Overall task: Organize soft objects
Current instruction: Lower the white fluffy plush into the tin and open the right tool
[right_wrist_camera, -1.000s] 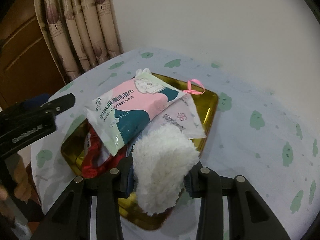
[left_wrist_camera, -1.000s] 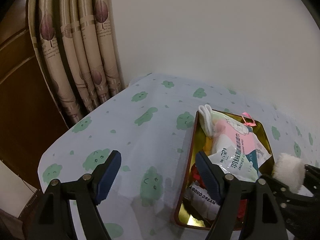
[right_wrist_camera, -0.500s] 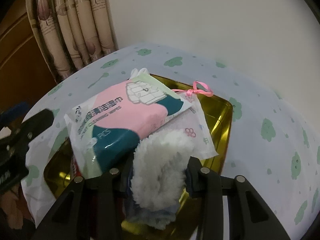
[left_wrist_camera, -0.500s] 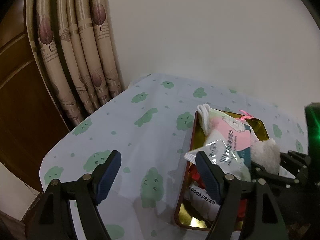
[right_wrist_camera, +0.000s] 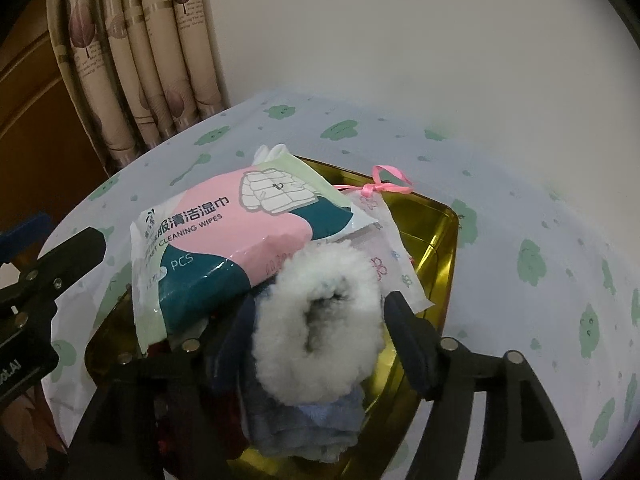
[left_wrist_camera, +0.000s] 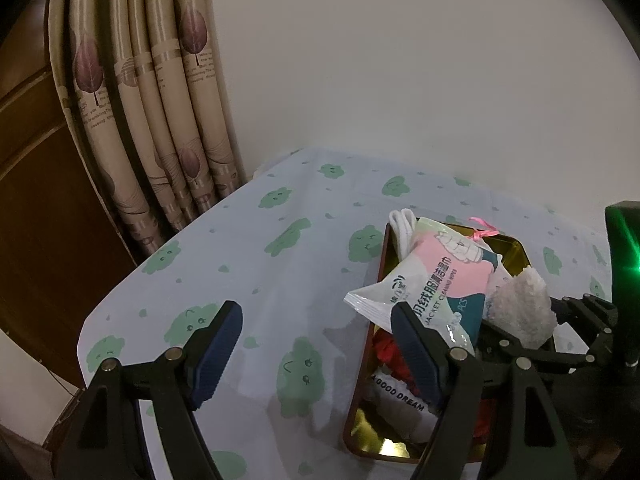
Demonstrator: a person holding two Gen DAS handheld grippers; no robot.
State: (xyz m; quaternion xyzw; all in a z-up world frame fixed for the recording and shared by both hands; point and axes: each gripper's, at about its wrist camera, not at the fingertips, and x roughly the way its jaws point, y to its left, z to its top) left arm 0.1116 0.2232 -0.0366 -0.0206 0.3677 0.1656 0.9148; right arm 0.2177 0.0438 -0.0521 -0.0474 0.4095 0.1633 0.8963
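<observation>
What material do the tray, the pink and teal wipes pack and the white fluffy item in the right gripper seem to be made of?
Tray: likely metal, glossy gold; its walls mirror the contents.
Wipes pack: thin plastic film, shiny, with glare and crinkled sealed ends.
White fluffy item: plush fleece or faux fur, matte, with a fuzzy pile; the exact fibre cannot be told.

Dim warm indoor light, grainy. Strong fisheye bending, black vignette at corners. Green LED flare (left_wrist_camera: 630,256) at right edge of left view. Soft shadows, mild blur.
</observation>
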